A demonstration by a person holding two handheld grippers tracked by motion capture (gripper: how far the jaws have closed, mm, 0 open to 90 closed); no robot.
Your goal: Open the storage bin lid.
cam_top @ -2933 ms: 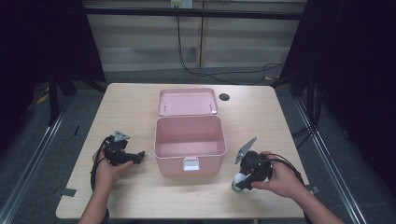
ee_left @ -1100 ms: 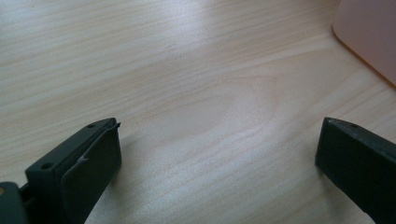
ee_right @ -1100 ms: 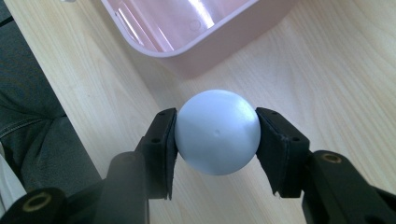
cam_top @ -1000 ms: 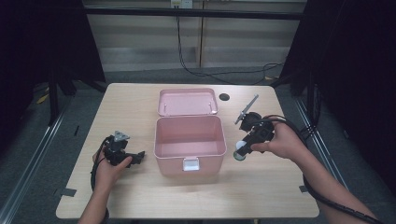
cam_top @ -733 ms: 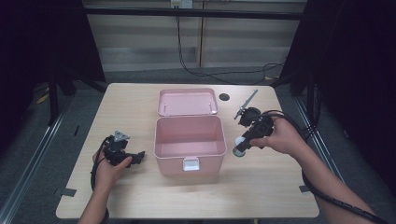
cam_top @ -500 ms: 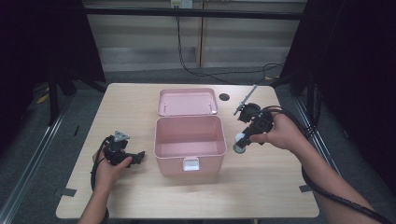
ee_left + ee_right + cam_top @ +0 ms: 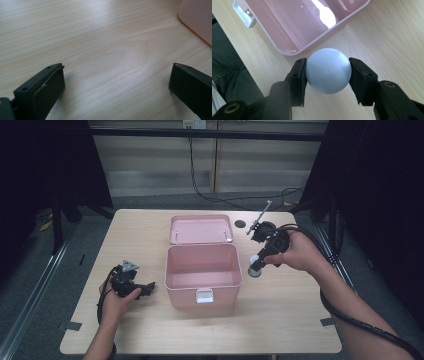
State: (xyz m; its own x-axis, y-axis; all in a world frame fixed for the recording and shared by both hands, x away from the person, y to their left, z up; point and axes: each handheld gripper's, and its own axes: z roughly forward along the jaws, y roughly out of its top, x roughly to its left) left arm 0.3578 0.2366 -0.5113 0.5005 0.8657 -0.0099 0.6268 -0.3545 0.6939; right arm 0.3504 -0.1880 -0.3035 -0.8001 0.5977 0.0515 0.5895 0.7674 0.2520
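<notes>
Right gripper (image 7: 328, 72) jaws clamp pale ball (image 7: 328, 74) beside open pink box (image 7: 202, 274); left gripper (image 7: 116, 85) jaws wide apart, nothing between, resting on desk (image 7: 280, 320).

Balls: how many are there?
1. The pale blue ball is clamped in the right gripper, beside the open pink box. None lie inside the box.

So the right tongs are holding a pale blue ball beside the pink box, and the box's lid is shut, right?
Not quite. The right tongs do hold the pale blue ball beside the pink box, but the high view shows its lid open.
</notes>
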